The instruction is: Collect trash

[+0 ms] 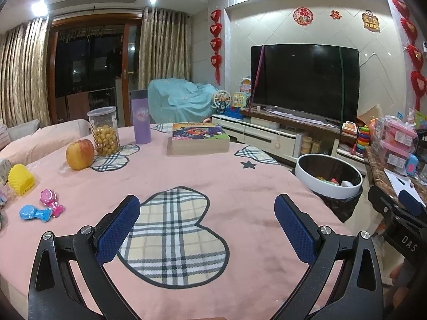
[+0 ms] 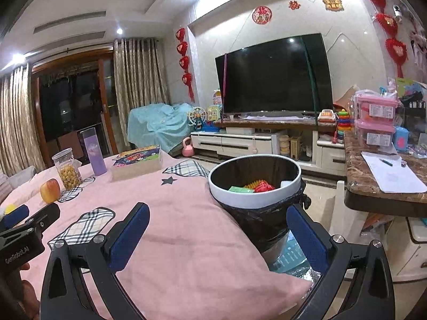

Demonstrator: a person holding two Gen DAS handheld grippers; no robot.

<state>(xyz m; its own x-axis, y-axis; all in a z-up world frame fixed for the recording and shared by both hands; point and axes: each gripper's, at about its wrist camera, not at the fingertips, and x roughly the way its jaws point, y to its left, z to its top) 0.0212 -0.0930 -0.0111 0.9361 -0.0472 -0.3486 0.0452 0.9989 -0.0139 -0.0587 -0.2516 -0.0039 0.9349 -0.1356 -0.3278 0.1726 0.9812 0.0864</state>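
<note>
A white-rimmed trash bin [image 1: 328, 184] with a black liner stands off the table's right edge; it also shows in the right wrist view [image 2: 254, 198], holding green, red and yellow pieces. My left gripper [image 1: 206, 229] is open and empty over the pink tablecloth [image 1: 240, 186]. My right gripper [image 2: 218, 237] is open and empty near the table's right edge, just before the bin. On the table's left lie a yellow ridged toy [image 1: 21, 179], a pink toy [image 1: 50, 202] and a blue toy [image 1: 33, 213].
An apple [image 1: 80, 154], a snack jar [image 1: 104, 130], a purple bottle [image 1: 141, 116] and a boxed book [image 1: 198, 137] stand at the far side. A marble counter [image 2: 384, 181] with papers is right. A TV [image 1: 304, 81] stands behind.
</note>
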